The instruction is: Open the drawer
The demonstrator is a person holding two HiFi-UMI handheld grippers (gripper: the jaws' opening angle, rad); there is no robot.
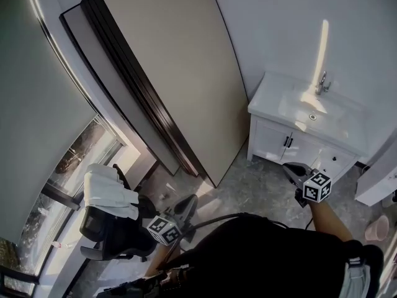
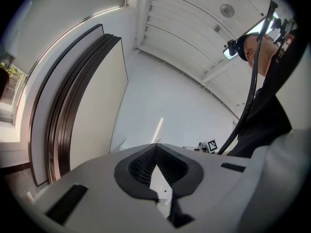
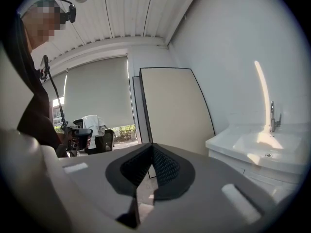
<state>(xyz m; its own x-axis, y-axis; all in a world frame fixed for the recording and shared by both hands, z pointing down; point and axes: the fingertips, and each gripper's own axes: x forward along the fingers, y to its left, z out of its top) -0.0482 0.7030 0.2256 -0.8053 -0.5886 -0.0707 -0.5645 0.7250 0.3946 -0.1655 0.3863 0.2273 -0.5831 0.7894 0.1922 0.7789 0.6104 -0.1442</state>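
Observation:
A white vanity cabinet point(image 1: 291, 143) with a sink and faucet point(image 1: 322, 82) stands against the far wall at the right. Its front has two doors with dark handles and, to the right of them, a drawer front point(image 1: 335, 160) with a small dark knob. My right gripper point(image 1: 291, 168) is shut and empty, held in the air just short of the cabinet front. The right gripper view shows its tips point(image 3: 152, 146) meeting, with the vanity point(image 3: 252, 152) at the right. My left gripper point(image 1: 190, 202) is lower left, away from the cabinet, with its tips point(image 2: 155, 147) together and nothing held.
Large beige panels point(image 1: 180, 73) with dark edges lean on the wall left of the vanity. An office chair draped in white cloth point(image 1: 108, 194) stands by the window point(image 1: 74, 160). A pink cup-like object point(image 1: 377, 227) and a white fixture point(image 1: 378, 182) are at the far right.

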